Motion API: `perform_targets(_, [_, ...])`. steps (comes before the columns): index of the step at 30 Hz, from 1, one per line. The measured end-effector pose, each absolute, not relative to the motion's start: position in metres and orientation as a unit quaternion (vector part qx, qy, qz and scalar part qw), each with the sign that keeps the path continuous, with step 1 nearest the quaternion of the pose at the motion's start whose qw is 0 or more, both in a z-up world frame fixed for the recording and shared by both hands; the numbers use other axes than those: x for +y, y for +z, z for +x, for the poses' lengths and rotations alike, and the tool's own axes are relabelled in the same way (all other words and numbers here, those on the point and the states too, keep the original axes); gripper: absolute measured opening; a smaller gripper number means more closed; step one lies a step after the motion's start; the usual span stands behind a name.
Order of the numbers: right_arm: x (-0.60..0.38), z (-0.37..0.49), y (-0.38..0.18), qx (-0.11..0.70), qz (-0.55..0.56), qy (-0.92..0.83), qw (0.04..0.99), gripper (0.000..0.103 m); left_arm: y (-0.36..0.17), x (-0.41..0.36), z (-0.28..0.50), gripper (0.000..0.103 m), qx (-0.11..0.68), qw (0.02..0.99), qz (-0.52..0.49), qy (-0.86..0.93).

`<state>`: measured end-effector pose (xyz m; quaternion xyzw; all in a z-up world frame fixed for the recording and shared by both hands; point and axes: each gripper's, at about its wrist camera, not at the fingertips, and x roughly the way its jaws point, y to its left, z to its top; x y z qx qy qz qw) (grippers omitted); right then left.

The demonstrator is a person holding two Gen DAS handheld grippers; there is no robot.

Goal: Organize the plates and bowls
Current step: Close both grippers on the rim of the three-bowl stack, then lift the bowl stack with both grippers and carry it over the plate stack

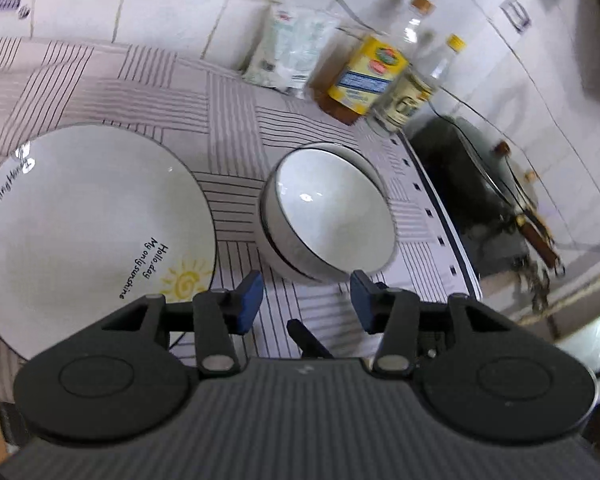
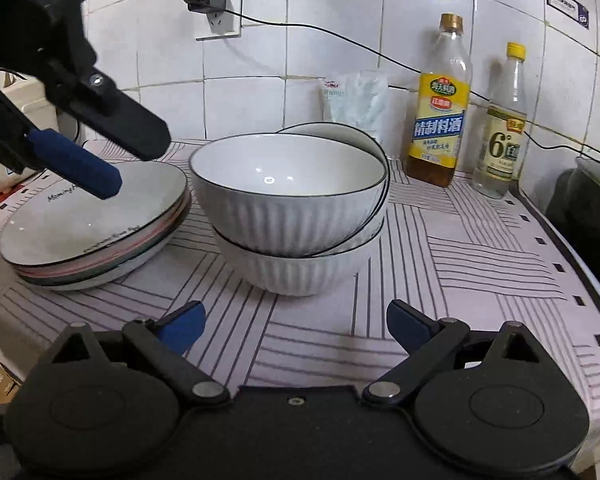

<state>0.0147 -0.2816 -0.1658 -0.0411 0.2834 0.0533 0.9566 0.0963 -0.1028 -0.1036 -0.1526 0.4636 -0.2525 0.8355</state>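
Both grippers hang empty over the striped tablecloth (image 2: 480, 248), the right gripper (image 2: 296, 326) with fingers wide apart, the left gripper (image 1: 306, 302) partly spread. Stacked bowls (image 2: 292, 216) sit at twelve o'clock, stacked plates (image 2: 96, 224), perhaps four, at ten.

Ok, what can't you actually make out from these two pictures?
- Bowls, right wrist view: nested, so the exact count is unclear; the upper ones hide the rest.
- Plates, right wrist view: the left gripper covers part of the top plate and its writing.
- Dark pot, left wrist view: blurred at the picture's edge.
- Bottles, left wrist view: labels too blurred to read.
- Wall label, right wrist view: too small to read.
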Motion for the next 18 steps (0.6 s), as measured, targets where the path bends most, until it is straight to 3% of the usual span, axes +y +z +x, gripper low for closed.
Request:
perform_targets(5, [-0.286,0.03,-0.174,0.285,-0.047,0.054,0.956,0.099,-0.12,-0.111,0.118,0.022,0.489,0.824,-0.154,-0.24])
perform_targets(18, [-0.289,0.042,-0.18,0.286,-0.065,0.068,0.954,0.099,-0.124,-0.1,0.125,0.023,0.514,0.796,-0.224,-0.228])
